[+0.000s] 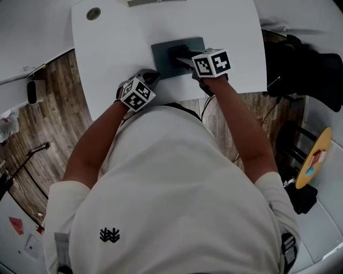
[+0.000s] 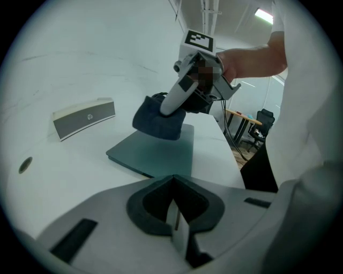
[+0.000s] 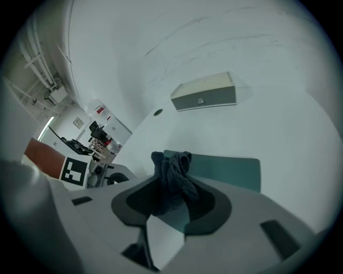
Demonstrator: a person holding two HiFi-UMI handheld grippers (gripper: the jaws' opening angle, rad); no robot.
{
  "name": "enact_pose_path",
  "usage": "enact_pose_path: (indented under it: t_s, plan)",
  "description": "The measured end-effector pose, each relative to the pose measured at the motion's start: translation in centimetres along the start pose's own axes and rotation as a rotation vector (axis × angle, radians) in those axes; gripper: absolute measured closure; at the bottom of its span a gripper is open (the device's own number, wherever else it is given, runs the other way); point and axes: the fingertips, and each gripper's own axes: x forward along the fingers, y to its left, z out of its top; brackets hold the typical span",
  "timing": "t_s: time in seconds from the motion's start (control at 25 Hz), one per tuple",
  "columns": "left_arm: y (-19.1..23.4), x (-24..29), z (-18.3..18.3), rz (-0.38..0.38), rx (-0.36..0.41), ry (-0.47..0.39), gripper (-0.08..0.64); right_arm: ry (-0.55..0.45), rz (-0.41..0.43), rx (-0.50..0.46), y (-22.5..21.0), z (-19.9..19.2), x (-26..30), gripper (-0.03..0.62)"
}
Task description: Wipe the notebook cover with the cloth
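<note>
- Head view: a white table (image 1: 107,53) carries a teal notebook (image 1: 161,60), lying flat near the front edge.
- Right gripper (image 1: 181,58) is over the notebook, jaws clamped on a bunched dark cloth (image 3: 170,179) that rests on the cover.
- Left gripper (image 2: 174,227) sits just beside the notebook's near-left corner, jaws pressed together with nothing between them.

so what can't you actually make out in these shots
- Left gripper view: whether the cloth touches the notebook is unclear, dark on dark.
- Head view: right gripper covers most of the cloth.
- Head view: grey box cut off by the top edge.
</note>
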Motion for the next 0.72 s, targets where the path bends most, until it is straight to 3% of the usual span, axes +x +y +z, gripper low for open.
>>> enact_pose_path:
  t_s: [0.28, 0.72]
  plan:
    - [0.1, 0.1, 0.0, 0.001, 0.003, -0.001, 0.554, 0.041, 0.064, -0.039, 3.9, 1.3, 4.9, 0.457]
    - [0.1, 0.0, -0.1, 0.001, 0.004, -0.001, 0.554, 0.042, 0.034, 0.004, 1.2, 0.7, 4.3, 0.457]
